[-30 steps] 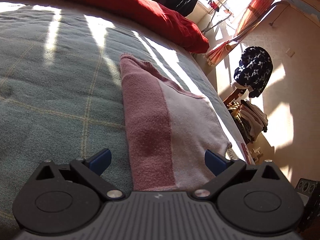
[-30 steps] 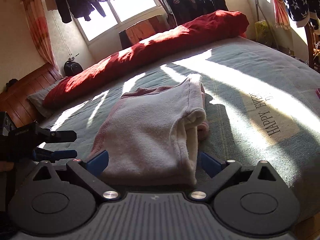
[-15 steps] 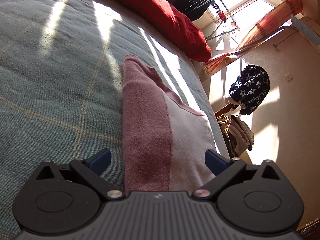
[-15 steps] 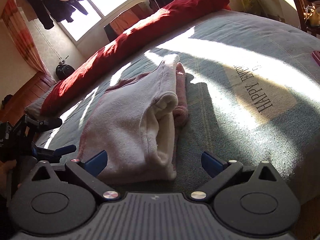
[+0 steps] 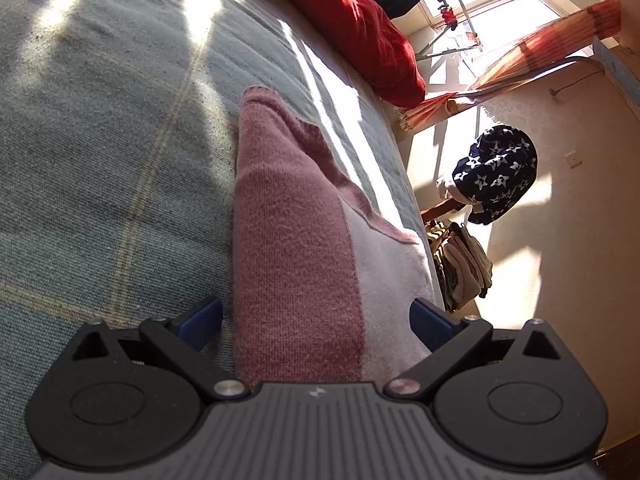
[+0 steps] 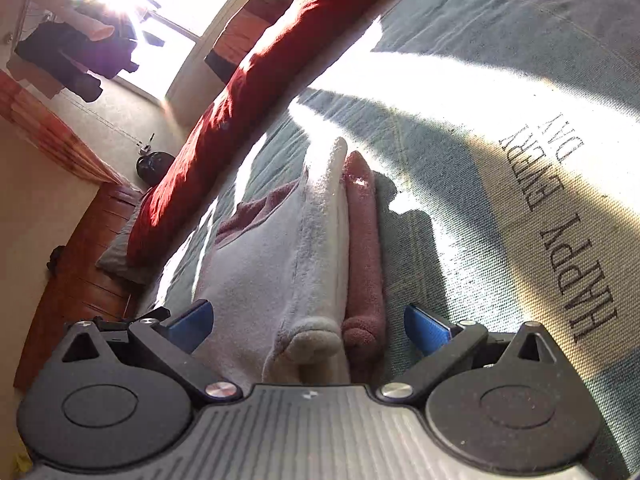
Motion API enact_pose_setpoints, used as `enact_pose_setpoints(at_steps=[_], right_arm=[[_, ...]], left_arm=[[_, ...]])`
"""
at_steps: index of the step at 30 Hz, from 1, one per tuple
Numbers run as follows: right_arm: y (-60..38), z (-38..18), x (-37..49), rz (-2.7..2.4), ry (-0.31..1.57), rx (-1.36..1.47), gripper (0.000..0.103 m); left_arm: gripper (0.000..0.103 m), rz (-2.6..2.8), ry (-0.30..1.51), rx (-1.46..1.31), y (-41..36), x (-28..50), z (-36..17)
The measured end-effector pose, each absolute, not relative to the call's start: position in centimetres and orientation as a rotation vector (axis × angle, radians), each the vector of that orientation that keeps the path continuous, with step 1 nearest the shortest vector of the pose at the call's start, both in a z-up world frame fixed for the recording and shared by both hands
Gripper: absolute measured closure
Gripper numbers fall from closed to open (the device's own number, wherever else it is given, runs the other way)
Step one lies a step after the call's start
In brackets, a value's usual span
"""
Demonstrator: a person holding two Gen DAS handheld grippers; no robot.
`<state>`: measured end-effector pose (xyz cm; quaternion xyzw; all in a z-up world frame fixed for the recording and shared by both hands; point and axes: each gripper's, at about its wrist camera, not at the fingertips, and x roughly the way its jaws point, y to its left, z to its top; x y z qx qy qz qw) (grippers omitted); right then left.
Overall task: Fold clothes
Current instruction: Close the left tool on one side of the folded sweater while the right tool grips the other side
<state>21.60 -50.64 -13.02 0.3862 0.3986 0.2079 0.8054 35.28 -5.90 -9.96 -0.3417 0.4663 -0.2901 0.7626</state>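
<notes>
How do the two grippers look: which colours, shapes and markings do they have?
The left gripper and the right gripper look alike: a black ribbed body with a small pale logo, two round black discs, black link arms on silver pivot pins, and blue fingers. No cables or sleeves are visible.

Both wrist cameras sat low and close over the bed (image 5: pixel 100 184), facing the folded garment (image 5: pixel 296 248) from different ends, the right view strongly tilted, sharing garment, bedspread and red pillow (image 6: pixel 248 92).
</notes>
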Motion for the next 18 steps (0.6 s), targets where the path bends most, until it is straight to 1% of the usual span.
enact_pose_setpoints(at_steps=[3, 9, 14, 18], right_arm=[[-50.6, -13.9, 24.0, 0.471, 0.905, 0.889, 0.000], [-48.8, -13.7, 27.8, 0.499, 0.968, 0.822, 0.000], [-48.2, -13.5, 27.2, 0.536, 0.979, 0.769, 0.000], [-48.7, -14.1, 26.4, 0.570, 0.938, 0.771, 0.000]], left_arm=[[0.003, -0.660, 1.041, -0.748, -6.7, 36.8, -10.3], [0.001, -0.668, 1.074, -0.742, -7.9, 38.6, -10.3], [0.001, -0.743, 1.042, -0.774, -6.8, 37.7, -10.9], [0.001, -0.766, 1.031, -0.812, -6.3, 37.8, -11.3]])
